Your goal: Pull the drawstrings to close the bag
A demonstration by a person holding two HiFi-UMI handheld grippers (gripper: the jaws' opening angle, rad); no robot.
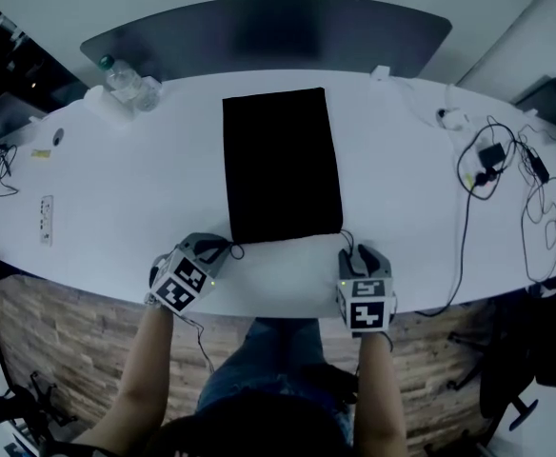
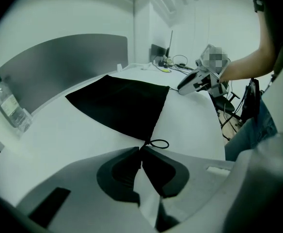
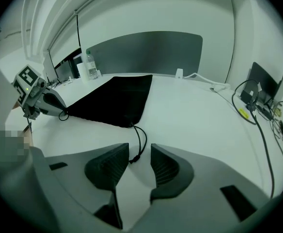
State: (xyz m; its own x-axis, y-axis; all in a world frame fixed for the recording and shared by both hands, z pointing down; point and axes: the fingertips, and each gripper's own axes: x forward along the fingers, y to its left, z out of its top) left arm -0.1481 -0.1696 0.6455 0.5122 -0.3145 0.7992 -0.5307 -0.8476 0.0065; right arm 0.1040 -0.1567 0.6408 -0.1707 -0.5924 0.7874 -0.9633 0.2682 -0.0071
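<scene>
A flat black drawstring bag lies on the white table, its mouth toward the near edge. My left gripper sits at the bag's near left corner. In the left gripper view, the left gripper has its jaws together on the left drawstring, whose small loop sticks out to the right. My right gripper is at the near right corner. The right gripper stands open, and the knotted end of the right drawstring lies loose between its jaws.
A water bottle and a white box stand at the far left. Tangled cables and adapters lie at the right. A grey partition runs behind the table. The table's near edge is just behind both grippers.
</scene>
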